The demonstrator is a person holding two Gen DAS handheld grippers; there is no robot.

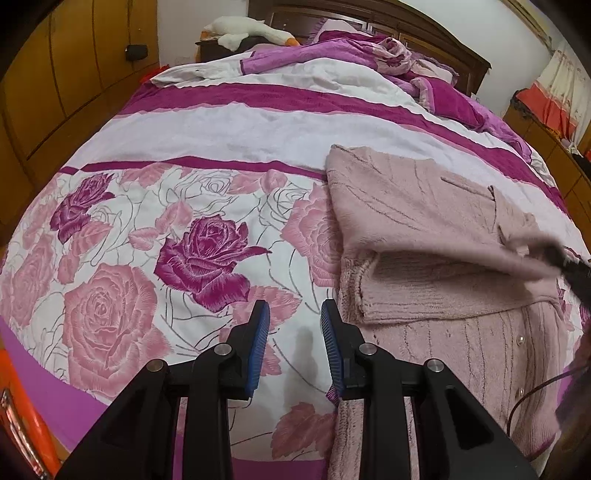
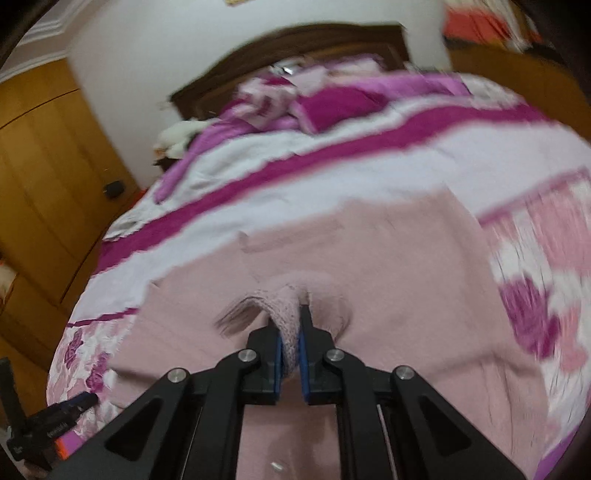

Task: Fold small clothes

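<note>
A pale pink knitted cardigan (image 1: 424, 229) lies on the rose-print bed cover (image 1: 166, 258) at the right, its upper part lifted and folded over the buttoned front. My left gripper (image 1: 295, 314) is open and empty, just left of the cardigan's edge, above the cover. My right gripper (image 2: 290, 314) is shut on a bunched fold of the cardigan (image 2: 369, 266) and holds it off the bed; it shows blurred at the right edge of the left wrist view (image 1: 569, 262). The right wrist view is motion-blurred.
A crumpled purple blanket (image 1: 388, 55) and a white plush goose (image 1: 251, 31) lie at the head of the bed by the dark headboard (image 1: 424, 33). Wooden wardrobes (image 1: 55, 74) stand at the left. The left gripper shows at the lower left of the right view (image 2: 70, 410).
</note>
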